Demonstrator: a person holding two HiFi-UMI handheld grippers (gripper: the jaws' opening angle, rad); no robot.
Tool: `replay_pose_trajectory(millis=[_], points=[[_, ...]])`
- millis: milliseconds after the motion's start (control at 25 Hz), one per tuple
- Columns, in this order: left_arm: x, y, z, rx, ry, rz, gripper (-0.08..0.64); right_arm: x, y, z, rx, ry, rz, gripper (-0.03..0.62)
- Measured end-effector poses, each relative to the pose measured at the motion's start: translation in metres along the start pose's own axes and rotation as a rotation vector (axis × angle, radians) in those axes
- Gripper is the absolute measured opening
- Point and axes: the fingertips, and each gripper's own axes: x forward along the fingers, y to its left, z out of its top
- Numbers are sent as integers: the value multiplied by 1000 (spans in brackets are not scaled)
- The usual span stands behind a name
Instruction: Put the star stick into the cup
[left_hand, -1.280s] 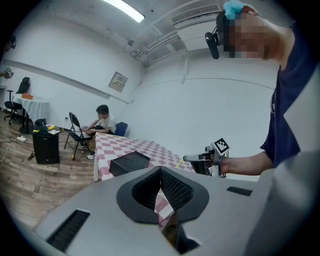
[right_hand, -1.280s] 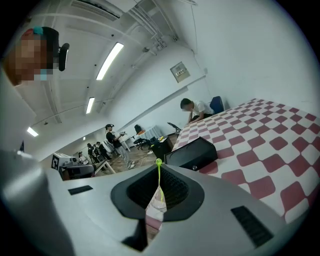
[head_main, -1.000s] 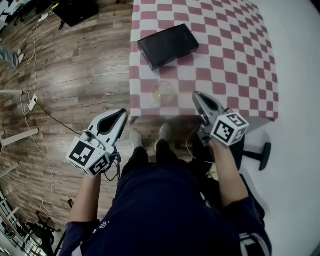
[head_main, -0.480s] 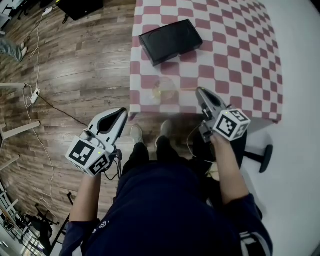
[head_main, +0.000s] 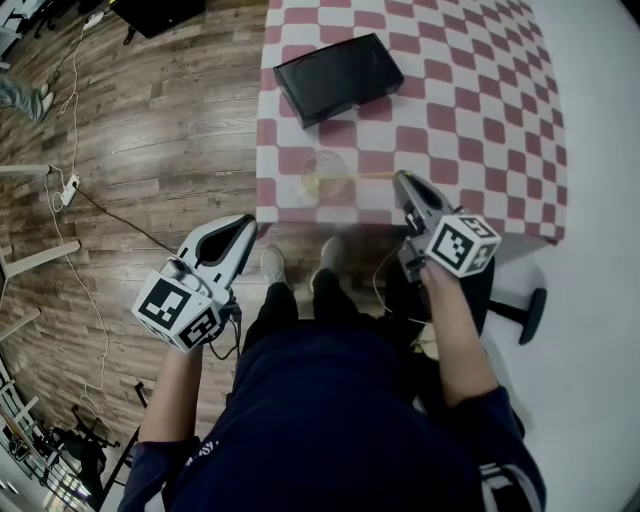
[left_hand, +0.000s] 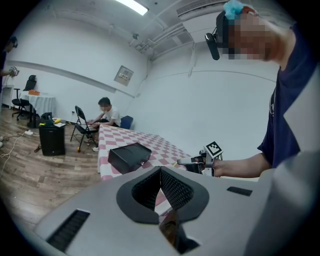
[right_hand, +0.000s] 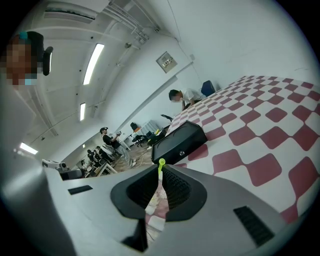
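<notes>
A clear cup (head_main: 327, 178) stands near the front edge of the red-and-white checked table (head_main: 470, 110). My right gripper (head_main: 399, 181) is just right of it at the table edge, shut on the thin yellow star stick (head_main: 365, 176). The stick runs left from the jaws and its far end lies at the cup. In the right gripper view the yellow-green stick (right_hand: 161, 168) pokes out between the closed jaws. My left gripper (head_main: 240, 232) hangs left of the table over the wooden floor, shut with nothing in it. From the left gripper view the right gripper (left_hand: 196, 161) shows beside the table.
A black box (head_main: 338, 78) lies on the table beyond the cup, and appears as the black box (right_hand: 179, 141) in the right gripper view. A chair base (head_main: 520, 305) stands at the right. Cables (head_main: 70, 200) cross the floor at the left. People sit at desks in the background.
My right gripper has moved forward to the table edge, bringing the stick's far end to the cup. The left gripper has stayed in place.
</notes>
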Motion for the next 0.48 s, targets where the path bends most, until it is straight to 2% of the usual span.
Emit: replay_pose_trajectory(millis=[200, 320, 480], points=[[0, -2, 3, 4, -4, -7, 32, -3, 2, 4, -1, -8, -1, 28], [-1, -3, 5, 9, -7, -15, 32, -7, 4, 6, 7, -19, -2, 72], [-4, -5, 9, 19, -14, -26, 32, -16, 5, 9, 2, -39, -24, 77]])
